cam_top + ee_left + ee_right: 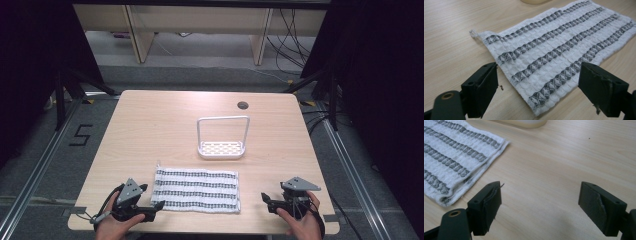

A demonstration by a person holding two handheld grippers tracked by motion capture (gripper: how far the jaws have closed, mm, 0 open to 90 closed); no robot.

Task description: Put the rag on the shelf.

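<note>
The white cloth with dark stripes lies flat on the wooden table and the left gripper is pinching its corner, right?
Not quite. The white cloth with dark stripes lies flat on the wooden table, but the left gripper is open, pinching nothing; the left gripper view shows this.

High view: fixed above the near edge, facing forward and down, taking in the whole table (150,120) from a distance, with floor beyond. Left gripper view: low and close over the tabletop, looking along its jaws across the near left corner of the striped cloth (554,47). Right gripper view: equally low and close, facing bare wood, with the same cloth's near right corner (451,160) at its left; all three views share this cloth (196,189).
</note>
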